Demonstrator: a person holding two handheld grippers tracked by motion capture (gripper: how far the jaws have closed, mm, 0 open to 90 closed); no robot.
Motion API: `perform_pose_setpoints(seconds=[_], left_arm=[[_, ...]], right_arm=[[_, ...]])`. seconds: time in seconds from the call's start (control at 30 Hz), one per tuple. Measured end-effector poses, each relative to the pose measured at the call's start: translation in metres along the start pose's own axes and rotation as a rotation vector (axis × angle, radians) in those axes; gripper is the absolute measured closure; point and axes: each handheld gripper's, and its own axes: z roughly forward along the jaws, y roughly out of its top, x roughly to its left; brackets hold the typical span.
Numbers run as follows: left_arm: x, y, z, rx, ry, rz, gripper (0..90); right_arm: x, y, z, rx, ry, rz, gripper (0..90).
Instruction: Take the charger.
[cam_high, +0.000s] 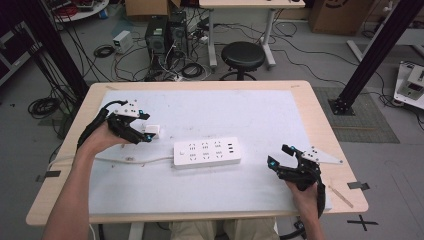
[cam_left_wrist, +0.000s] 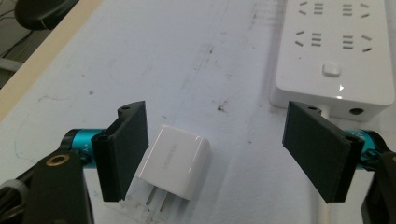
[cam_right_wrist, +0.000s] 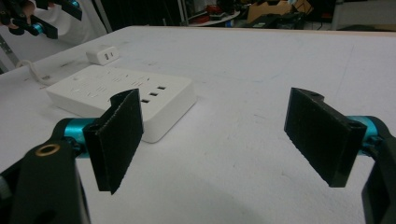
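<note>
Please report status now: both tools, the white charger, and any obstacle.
Left tool open, jaws around white charger, not closed. Right tool open, empty. Charger lies flat beside power strip. Nothing in the way.

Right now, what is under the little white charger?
The charger lies flat on the white table, prongs toward the camera, between the open left gripper. Whatever sits directly beneath it is covered.

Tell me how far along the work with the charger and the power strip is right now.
Early. Nothing looks done: the white charger lies on the table, apart from the power strip, whose sockets look unused. In hand: the left claw is open around the charger, one pad beside it, not closed. The right claw is open and holds nothing. Left, likely: gripping, lifting, plugging in.
</note>
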Motion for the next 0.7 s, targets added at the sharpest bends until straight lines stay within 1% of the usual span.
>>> perform_pose_setpoints(seconds=[0.07,0.1,0.13,0.2,0.23,0.27,0.3,0.33,0.37,0.4,0.43,0.47,0.5,0.53,0.57,0.63,0.67,0.7], left_arm=[[0.001,0.0,0.002,0.004,-0.004,0.002,22.6],[0.004,-0.001,0.004,-0.001,-0.006,0.013,22.6],[0.006,-0.002,0.006,-0.014,-0.004,0.013,22.6],[0.011,-0.006,0.008,-0.012,-0.01,0.01,22.5],[0.011,-0.006,0.008,-0.012,-0.01,0.01,22.5],[0.015,-0.01,0.01,0.004,-0.011,0.003,22.5],[0.015,-0.01,0.01,0.004,-0.011,0.003,22.5],[0.017,-0.011,0.011,0.015,-0.009,0.004,22.5],[0.019,-0.011,0.012,0.02,-0.011,0.011,22.5],[0.023,-0.009,0.015,0.05,-0.023,0.035,22.5],[0.023,-0.009,0.015,0.05,-0.023,0.035,22.5],[0.026,-0.007,0.019,0.068,-0.043,0.048,22.5],[0.026,-0.007,0.019,0.068,-0.043,0.048,22.5],[0.028,-0.007,0.023,0.085,-0.067,0.054,22.5],[0.029,-0.008,0.025,0.099,-0.076,0.062,22.6],[0.029,-0.008,0.025,0.099,-0.076,0.062,22.5],[0.033,-0.011,0.034,0.121,-0.087,0.063,22.5],[0.034,-0.012,0.037,0.117,-0.092,0.058,22.5]], right_arm=[[0.0,0.0,0.0,0.001,-0.001,0.001,20.2],[0.0,0.0,0.0,0.001,0.0,0.001,20.2],[0.0,0.0,0.0,0.001,0.0,0.001,20.2],[0.0,0.0,0.0,0.0,0.0,0.001,20.2],[0.0,0.0,0.0,0.0,0.0,0.001,20.2],[0.0,0.0,0.0,0.001,0.001,0.001,20.2],[0.0,0.0,0.0,0.001,0.001,0.001,20.2],[0.0,0.0,0.0,0.003,0.004,0.004,20.2],[0.0,0.0,0.0,0.003,0.004,0.004,20.2],[0.001,0.0,0.0,0.007,0.002,0.004,20.2],[0.001,0.0,0.0,0.007,0.002,0.004,20.2],[0.0,0.0,0.001,0.002,0.004,-0.002,20.2],[0.0,0.0,0.001,0.002,0.004,-0.002,20.2],[0.001,0.0,0.0,0.009,-0.002,0.009,20.2],[0.001,0.0,0.0,0.001,-0.004,0.003,20.2],[0.0,0.0,0.0,0.0,-0.005,0.001,20.2],[0.001,0.0,0.0,-0.001,-0.004,-0.001,20.2],[0.001,0.0,0.0,0.005,-0.004,0.007,20.2]])
